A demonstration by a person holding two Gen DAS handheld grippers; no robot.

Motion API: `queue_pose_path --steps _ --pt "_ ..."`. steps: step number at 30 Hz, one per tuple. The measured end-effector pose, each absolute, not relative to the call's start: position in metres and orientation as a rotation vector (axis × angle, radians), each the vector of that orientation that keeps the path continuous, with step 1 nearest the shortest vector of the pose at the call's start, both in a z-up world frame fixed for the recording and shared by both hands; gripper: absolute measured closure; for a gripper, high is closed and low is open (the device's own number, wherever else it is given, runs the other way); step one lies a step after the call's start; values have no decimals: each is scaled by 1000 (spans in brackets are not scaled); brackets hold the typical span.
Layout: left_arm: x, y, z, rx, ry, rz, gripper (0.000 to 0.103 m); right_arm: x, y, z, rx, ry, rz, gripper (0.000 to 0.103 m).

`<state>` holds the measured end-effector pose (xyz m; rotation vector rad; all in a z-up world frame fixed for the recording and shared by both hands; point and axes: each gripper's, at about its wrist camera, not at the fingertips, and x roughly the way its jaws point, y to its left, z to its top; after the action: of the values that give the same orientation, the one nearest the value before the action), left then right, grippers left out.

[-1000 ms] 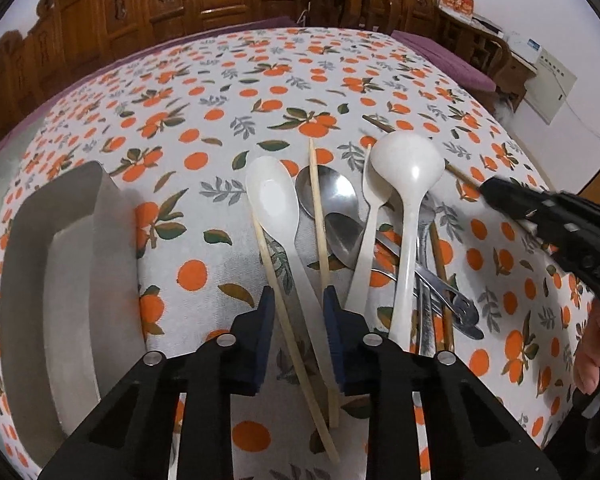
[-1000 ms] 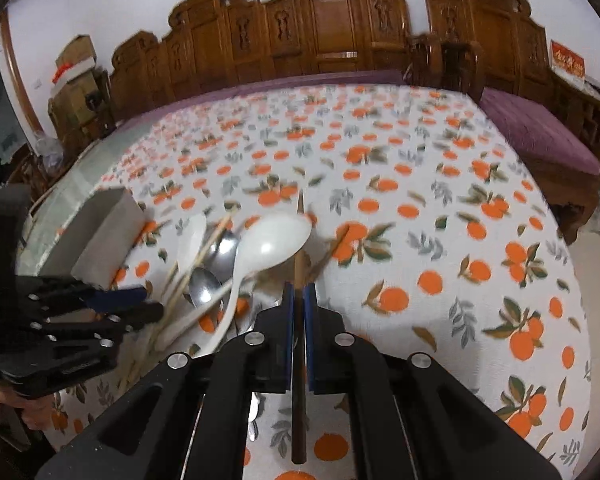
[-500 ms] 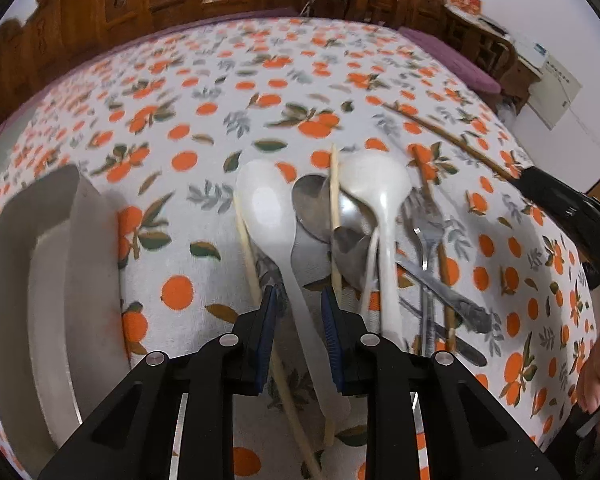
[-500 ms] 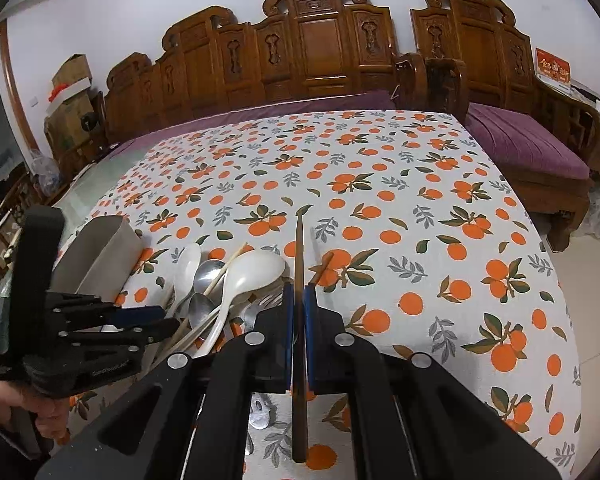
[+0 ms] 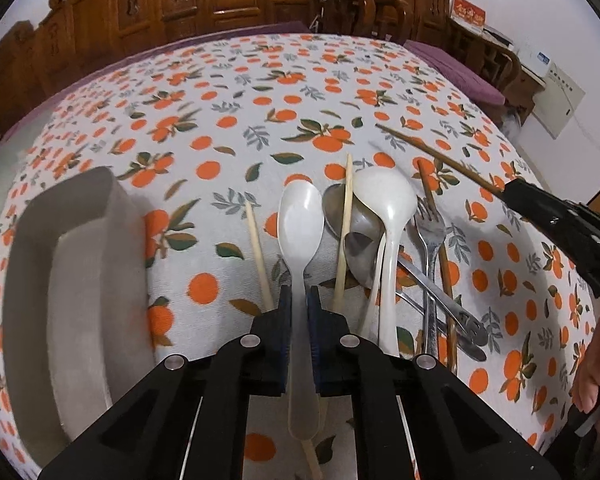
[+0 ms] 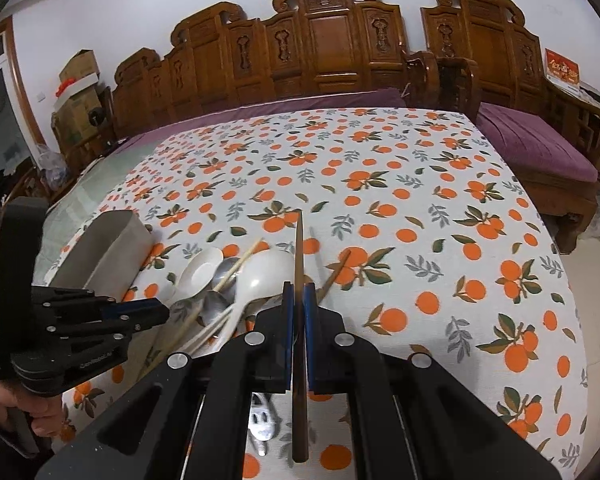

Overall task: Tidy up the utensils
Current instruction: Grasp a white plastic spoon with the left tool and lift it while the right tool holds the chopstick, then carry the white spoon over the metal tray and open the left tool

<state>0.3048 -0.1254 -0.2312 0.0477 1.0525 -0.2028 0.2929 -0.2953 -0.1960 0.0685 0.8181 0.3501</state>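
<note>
My left gripper (image 5: 299, 300) is shut on the handle of a small white plastic spoon (image 5: 301, 220), its bowl pointing away from me. To its right lies a pile: a large white spoon (image 5: 386, 200), metal spoons (image 5: 360, 256), a fork (image 5: 430, 232), pale chopsticks (image 5: 345, 236) and a brown chopstick (image 5: 440, 256). My right gripper (image 6: 299, 296) is shut on a dark brown chopstick (image 6: 299, 248) and holds it above the table; it also shows in the left wrist view (image 5: 436, 156). The pile shows in the right wrist view (image 6: 228, 280).
A grey rectangular tray (image 5: 56, 264) stands at the left of the pile, also in the right wrist view (image 6: 112, 244). The table wears an orange-print cloth (image 6: 420, 200). Carved wooden benches (image 6: 320, 52) with purple cushions line the far side and right.
My left gripper has closed on the small white spoon's handle and lifted it a little. My right gripper has risen with the dark chopstick, away from the pile.
</note>
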Motion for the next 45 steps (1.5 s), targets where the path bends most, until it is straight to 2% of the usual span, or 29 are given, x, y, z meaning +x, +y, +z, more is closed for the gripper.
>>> queue_pose_path --steps 12,24,32,45 --pt "276 -103 -182 61 955 -191 96 282 -275 -194 38 840 404 97" --pt "251 -51 -158 55 907 -190 96 256 -245 -176 15 802 431 97" --pt "247 0 -163 45 905 -174 96 239 -204 -146 -56 767 466 97" --pt "269 41 -199 -19 934 -133 96 244 -139 -139 -144 791 518 97"
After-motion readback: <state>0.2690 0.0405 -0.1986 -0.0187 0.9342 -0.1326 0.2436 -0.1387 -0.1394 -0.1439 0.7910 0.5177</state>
